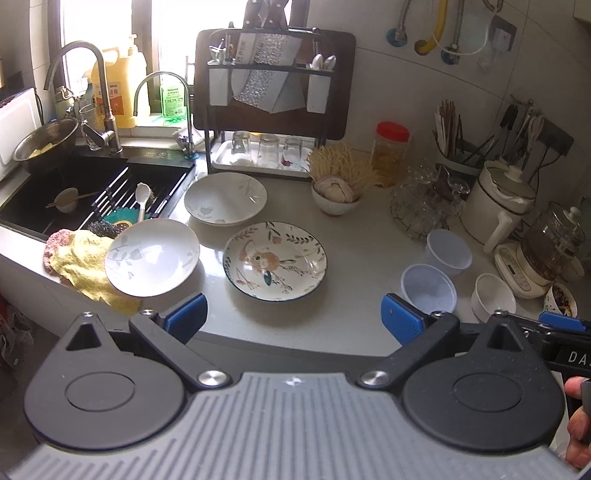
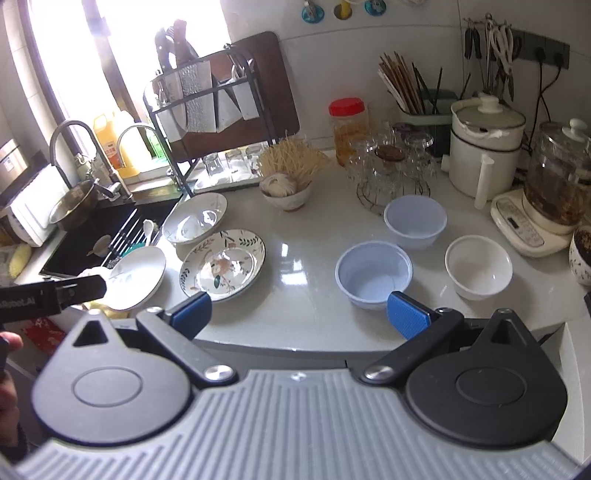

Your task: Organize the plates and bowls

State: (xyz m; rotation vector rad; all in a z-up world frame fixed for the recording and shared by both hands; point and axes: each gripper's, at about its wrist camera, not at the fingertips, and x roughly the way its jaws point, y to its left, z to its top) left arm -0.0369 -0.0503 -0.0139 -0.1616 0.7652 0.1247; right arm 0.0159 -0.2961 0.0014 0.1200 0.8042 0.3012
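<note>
On the pale kitchen counter [image 1: 351,295], three plates [image 1: 275,260] lie left and three bowls [image 2: 373,273] right, untouched; both grippers, left gripper [image 1: 291,314] and right gripper [image 2: 299,310], hover released, so approach rims squarely, gripping gently.

Three plates [image 1: 275,260] beyond wide-spread left tool [image 1: 291,317]

Daylight floods from the window [image 1: 110,33] up and left of both claws, blown out to white. The counter [image 2: 295,266] ahead shows glare. Fisheye bends the edges; far-right items look perhaps slightly soft.
</note>
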